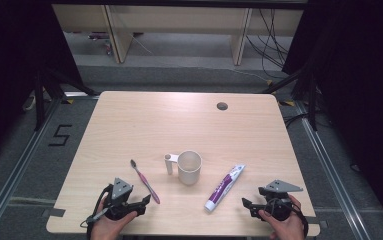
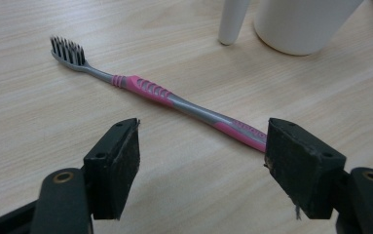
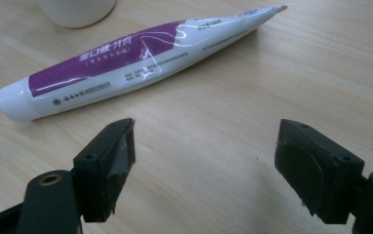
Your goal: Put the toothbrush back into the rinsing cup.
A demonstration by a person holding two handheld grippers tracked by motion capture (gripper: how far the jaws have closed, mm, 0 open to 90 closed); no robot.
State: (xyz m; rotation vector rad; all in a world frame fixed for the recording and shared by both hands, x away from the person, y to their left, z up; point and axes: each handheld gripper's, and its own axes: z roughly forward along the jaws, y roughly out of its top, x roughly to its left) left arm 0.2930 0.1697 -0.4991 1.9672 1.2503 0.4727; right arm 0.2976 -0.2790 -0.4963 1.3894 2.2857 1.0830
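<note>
Black jaws of the left gripper (image 2: 201, 161) are held apart over bare table (image 1: 129, 115), nothing gripped. Toothbrush (image 2: 159, 95) lies flat just ahead, its handle end beside one pad, the cup (image 1: 189, 167) beyond. Handle is best straddled mid-grip and squared before closing. Right gripper (image 3: 206, 161) is open near the toothpaste tube (image 3: 125, 58).

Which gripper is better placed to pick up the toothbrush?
Left. The left gripper is open right beside the toothbrush handle end; the right gripper sits by the toothpaste tube.

Toothbrush (image 1: 145, 181) left of cup (image 1: 189, 167), toothpaste tube (image 1: 224, 187) right
</note>
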